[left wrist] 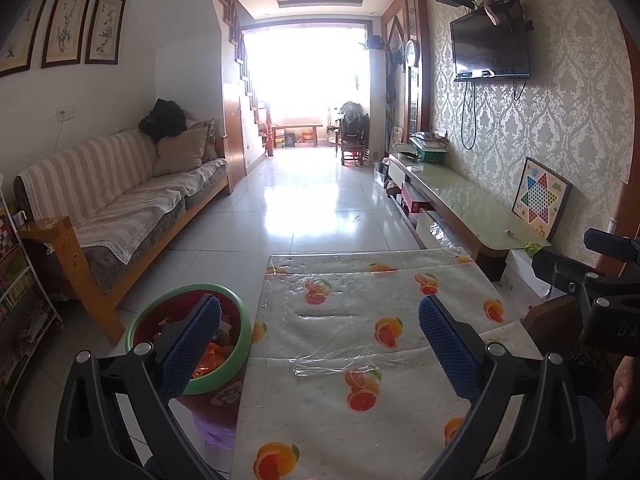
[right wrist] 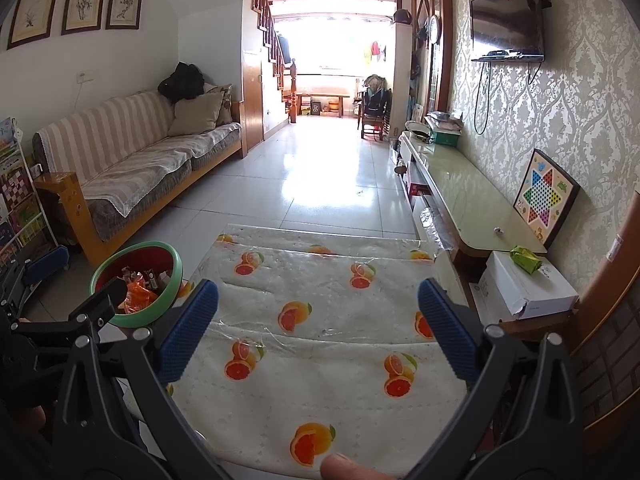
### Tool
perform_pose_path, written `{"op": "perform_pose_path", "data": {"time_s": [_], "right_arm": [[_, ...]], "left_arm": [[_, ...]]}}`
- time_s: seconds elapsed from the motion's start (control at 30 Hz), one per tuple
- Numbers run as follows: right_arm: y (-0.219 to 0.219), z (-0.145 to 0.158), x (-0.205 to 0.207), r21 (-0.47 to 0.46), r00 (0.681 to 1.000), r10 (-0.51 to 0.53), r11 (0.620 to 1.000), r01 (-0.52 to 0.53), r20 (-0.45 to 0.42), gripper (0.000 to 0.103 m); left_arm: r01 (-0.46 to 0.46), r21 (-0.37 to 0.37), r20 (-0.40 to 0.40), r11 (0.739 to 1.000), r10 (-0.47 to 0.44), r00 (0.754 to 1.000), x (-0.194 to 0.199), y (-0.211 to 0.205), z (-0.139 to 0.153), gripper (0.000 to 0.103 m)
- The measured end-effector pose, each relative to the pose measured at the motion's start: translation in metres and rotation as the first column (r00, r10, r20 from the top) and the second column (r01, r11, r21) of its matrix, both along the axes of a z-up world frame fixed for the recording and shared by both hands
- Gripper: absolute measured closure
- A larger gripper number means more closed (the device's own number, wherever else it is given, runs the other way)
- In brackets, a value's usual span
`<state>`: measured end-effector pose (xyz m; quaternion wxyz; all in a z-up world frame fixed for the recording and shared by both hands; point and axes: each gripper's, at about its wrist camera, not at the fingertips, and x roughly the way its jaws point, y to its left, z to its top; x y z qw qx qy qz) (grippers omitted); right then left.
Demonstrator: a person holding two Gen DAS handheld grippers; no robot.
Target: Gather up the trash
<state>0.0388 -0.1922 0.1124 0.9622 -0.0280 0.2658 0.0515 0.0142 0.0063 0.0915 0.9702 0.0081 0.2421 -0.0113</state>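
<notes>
Trash bin [left wrist: 188,344] just left of the left hand-held gripper [left wrist: 320,344] — both hand-held grippers spread, empty.

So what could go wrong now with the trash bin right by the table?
The left gripper hangs open with one finger over the green-rimmed trash bin, which stands close to the table; a bump might tip it. The loose clear plastic sheet on the tablecloth could snag a finger.

Both grippers [left wrist: 320,344] [right wrist: 318,330] are showing black linkage arms, silver pivot screws – blue textured finger pads [left wrist: 450,348].
</notes>
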Motion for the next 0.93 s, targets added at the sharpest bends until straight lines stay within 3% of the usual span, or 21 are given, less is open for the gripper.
{"op": "perform_pose_path", "data": {"time_s": [0.47,0.67,0.93], "right_arm": [[0.0021,0.0001,-0.0002,-0.006,1.0,0.002,1.0,-0.001,0.001,0.005],[0.0022,-0.0008,0.0007,-0.006,1.0,0.001,1.0,-0.001,-0.004,0.005],[0.0024,-0.0007,0.0011,-0.005,1.0,0.008,1.0,-0.008,-0.007,0.005]], "left_arm": [[0.001,-0.003,0.0,1.0,-0.001,1.0,-0.0005,-0.0002,0.0001,0.008],[0.001,-0.011,0.037,1.0,0.0,0.999,-0.0044,-0.0004,0.006,0.008],[-0.019,-0.005,0.017,1.0,0.019,1.0,0.0019,-0.0006,0.0035,0.008]]}}
